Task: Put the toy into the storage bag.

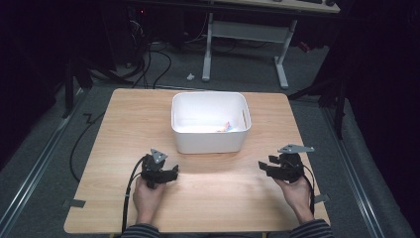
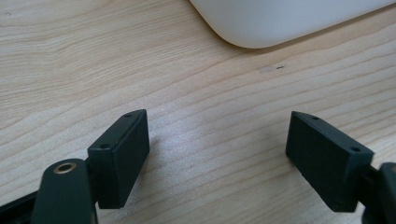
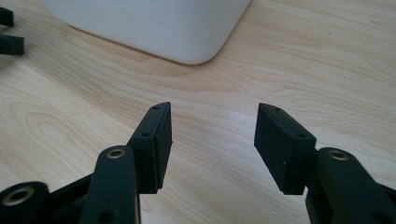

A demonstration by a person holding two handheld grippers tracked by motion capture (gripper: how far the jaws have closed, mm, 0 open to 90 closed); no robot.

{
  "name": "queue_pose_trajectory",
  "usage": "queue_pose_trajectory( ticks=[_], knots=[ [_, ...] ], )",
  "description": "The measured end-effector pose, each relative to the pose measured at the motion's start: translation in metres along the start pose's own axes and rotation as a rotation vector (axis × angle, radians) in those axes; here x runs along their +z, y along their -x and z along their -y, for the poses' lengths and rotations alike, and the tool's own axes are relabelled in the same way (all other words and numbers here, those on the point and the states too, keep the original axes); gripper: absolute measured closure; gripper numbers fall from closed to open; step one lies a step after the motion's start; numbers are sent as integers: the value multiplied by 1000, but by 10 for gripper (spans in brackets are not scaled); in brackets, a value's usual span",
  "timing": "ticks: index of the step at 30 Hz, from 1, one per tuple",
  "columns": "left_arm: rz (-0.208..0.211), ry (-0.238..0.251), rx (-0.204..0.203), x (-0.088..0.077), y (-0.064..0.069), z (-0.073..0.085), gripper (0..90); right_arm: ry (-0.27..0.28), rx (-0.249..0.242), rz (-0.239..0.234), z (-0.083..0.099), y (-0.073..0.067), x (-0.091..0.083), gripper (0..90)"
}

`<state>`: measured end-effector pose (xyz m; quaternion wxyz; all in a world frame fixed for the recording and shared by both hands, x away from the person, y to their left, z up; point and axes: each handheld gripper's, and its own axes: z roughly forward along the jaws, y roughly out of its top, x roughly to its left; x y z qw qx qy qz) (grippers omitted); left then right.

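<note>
The left hand-held gripper (image 1: 173, 172) and the right hand-held gripper (image 1: 264, 165) sit nearest, low over the wooden counter (image 1: 213, 198), at about 7 and 5 o'clock from the middle of it. Both have their jaws apart with nothing between them, just bare wood. In the left gripper view the jaws stand wide, and in the right gripper view they stand a bit less wide. The white tub (image 1: 210, 144) stands at 12 o'clock from the grippers, near the middle of the counter, well apart from both. It looks like thin, smooth plastic, so it is likely light and stiff but a little slippery. Its rounded corners (image 3: 196, 58) would slide out of a pinch. The best place to hold it is likely the top rim (image 1: 210, 95), one jaw inside the wall and one outside. A small colourful thing (image 1: 225, 127) lies inside at the right; it is too small to tell what it is.
</note>
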<state>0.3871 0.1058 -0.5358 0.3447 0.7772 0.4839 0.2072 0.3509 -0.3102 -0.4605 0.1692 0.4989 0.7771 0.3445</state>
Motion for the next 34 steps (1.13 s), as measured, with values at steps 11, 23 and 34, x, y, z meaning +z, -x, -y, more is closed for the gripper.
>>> queue_pose_trajectory(
  ticks=[11,23,34],
  knots=[
    [0,0,0,0,0,0,219,-28,9,45,12,3,26,465],
    [0,0,0,0,0,0,219,-26,23,123,25,8,49,447],
    [-1,0,0,0,0,0,219,34,19,159,39,8,59,380]
  ],
)
